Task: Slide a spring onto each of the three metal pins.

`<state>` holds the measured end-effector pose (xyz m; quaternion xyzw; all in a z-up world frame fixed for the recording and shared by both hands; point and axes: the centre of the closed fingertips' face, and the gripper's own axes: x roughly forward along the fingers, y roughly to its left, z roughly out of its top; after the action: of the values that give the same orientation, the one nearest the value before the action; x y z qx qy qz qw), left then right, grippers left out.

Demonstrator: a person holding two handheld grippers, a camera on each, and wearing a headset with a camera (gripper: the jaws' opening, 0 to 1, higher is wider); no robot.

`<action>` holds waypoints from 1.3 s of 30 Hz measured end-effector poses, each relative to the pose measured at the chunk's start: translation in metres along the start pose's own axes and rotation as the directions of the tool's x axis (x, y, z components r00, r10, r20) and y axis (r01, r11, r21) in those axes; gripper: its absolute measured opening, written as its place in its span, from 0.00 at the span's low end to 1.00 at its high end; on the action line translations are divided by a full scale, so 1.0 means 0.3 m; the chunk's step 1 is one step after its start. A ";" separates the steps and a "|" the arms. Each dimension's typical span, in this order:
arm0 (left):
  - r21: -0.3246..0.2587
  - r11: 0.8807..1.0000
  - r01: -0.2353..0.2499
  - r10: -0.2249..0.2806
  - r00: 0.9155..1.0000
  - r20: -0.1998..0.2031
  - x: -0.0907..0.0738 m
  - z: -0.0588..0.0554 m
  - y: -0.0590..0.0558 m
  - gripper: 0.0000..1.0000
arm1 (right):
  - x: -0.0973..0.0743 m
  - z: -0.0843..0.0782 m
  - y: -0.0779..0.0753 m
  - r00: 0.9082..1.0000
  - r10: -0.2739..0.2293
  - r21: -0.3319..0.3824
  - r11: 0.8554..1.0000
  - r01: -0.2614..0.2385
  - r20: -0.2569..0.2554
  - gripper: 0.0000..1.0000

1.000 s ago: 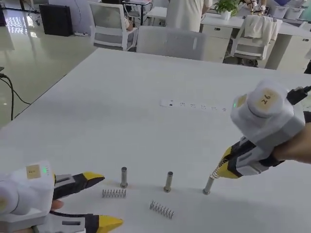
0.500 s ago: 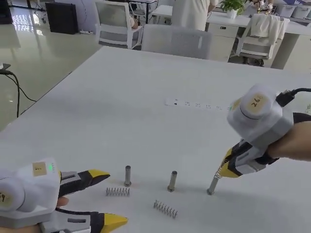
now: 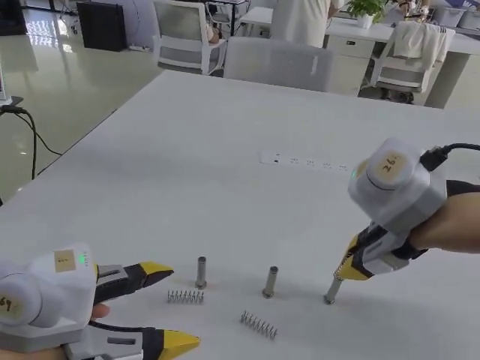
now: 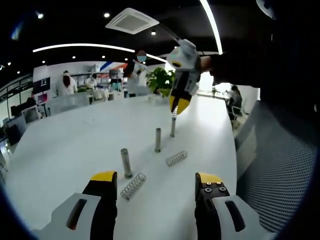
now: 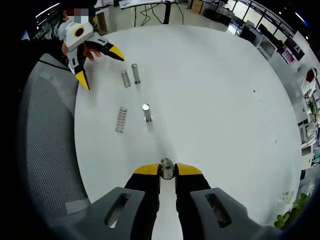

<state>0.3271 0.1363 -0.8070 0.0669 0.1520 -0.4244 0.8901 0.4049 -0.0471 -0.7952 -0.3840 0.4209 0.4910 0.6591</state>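
Pinching a spring (image 5: 167,170) in the right gripper (image 3: 346,270), right atop the right pin (image 3: 331,291), axis roughly lined up with it. Holding left gripper (image 3: 169,306) spread wide beside a loose spring (image 3: 185,297) lying flat.

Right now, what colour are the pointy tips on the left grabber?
Yellow. The left gripper has bright yellow fingertips; they show best in the left gripper view.
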 end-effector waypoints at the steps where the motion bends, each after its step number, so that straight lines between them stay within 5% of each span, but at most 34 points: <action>1: 0.001 1.000 0.000 0.000 1.000 -0.001 0.000 -0.001 0.001 0.58 | 0.004 -0.001 -0.001 1.000 0.001 0.000 1.000 -0.001 -0.001 0.08; 24: 0.002 1.000 -0.003 0.003 1.000 -0.005 -0.005 -0.001 0.002 0.57 | 0.130 -0.044 0.004 0.998 0.029 0.026 0.999 -0.027 -0.051 0.08; 39: 0.000 1.000 -0.011 0.011 1.000 -0.004 -0.014 0.003 0.000 0.56 | 0.166 -0.039 -0.040 0.999 0.014 0.062 0.998 -0.011 -0.050 0.09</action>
<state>0.3249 0.1391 -0.8048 0.0688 0.1534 -0.4193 0.8922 0.4226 -0.0445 -0.8445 -0.3729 0.4546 0.4723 0.6566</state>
